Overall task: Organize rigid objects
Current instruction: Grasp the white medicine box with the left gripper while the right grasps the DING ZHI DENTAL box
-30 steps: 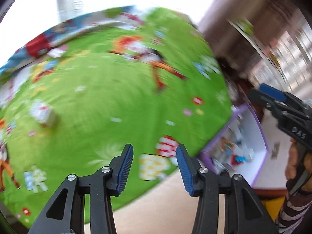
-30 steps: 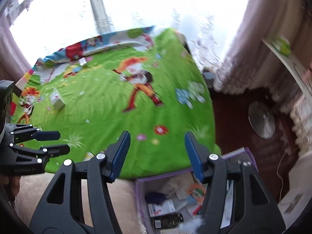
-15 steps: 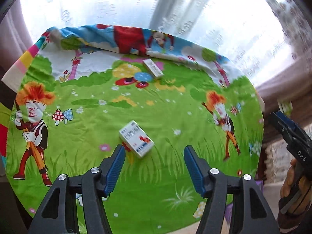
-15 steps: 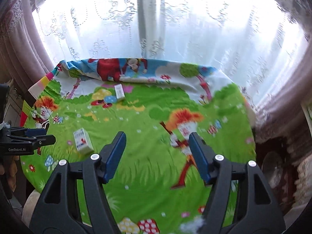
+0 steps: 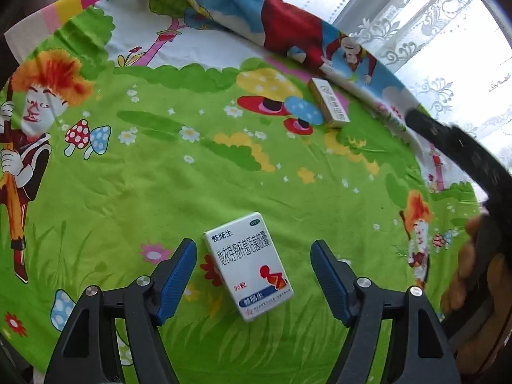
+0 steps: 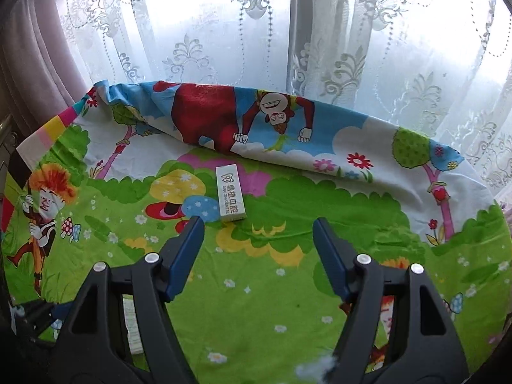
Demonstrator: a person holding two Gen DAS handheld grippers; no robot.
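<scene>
The left claw [image 5: 252, 275], jaws just opened wide, straddles the white medicine box [image 5: 248, 265] untouched, long axis running near-to-far. The empty right claw [image 6: 257, 256] gapes just short of the slim box [image 6: 230, 193].

Medicine box [image 6: 132, 329] behind right hand-held gripper [image 6: 257, 257]

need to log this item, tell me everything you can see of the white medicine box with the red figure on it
The medicine box is a white card carton, closed, lying flat on the green cartoon cloth, slightly askew. Blue Chinese print, a red-orange figure and a blue band mark its top. It lies between the open jaws of the left hand-held gripper, untouched.
</scene>
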